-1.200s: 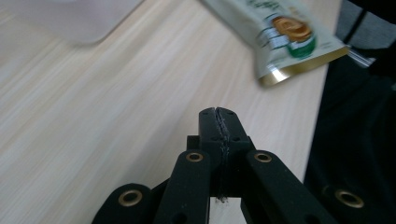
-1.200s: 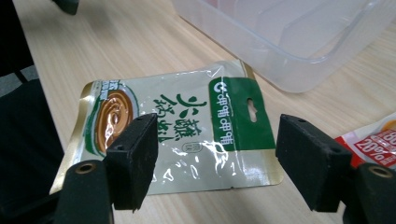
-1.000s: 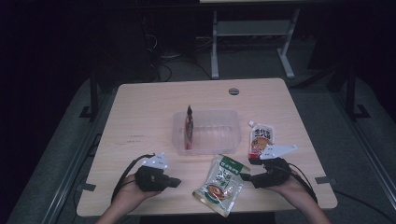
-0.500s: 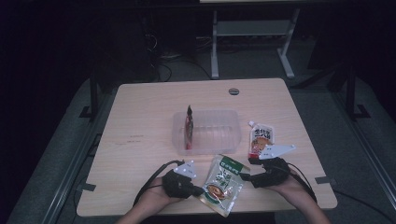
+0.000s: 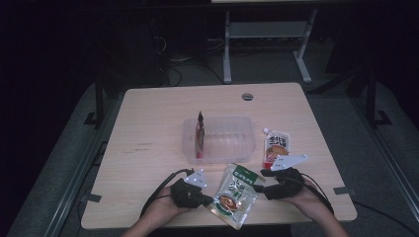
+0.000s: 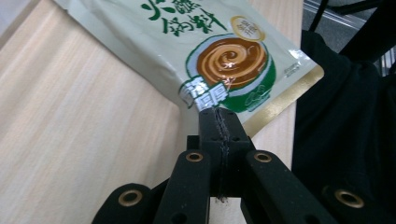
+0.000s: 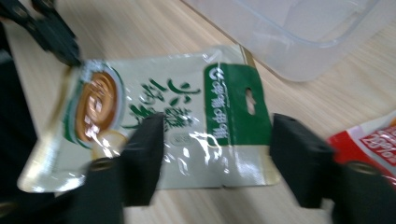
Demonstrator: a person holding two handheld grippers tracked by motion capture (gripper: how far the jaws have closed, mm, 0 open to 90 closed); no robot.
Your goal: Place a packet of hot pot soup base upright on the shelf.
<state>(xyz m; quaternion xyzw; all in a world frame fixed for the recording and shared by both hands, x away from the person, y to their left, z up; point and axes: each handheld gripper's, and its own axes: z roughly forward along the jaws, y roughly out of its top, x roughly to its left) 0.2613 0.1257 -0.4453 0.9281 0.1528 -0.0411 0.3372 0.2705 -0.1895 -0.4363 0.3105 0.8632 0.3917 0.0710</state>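
High view: green pouch [image 5: 235,194] lengthwise toward tub [image 5: 219,138].

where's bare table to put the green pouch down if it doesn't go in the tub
The table is bare all along its left side, left of the clear tub, and across the far strip behind the tub. The near edge is crowded: the left gripper, the green pouch, the right gripper and the red pouch sit close together.

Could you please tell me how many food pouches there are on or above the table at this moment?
3: a green pouch at the near edge between the grippers, a red spouted pouch right of the clear tub, and a dark red pouch upright inside the tub.
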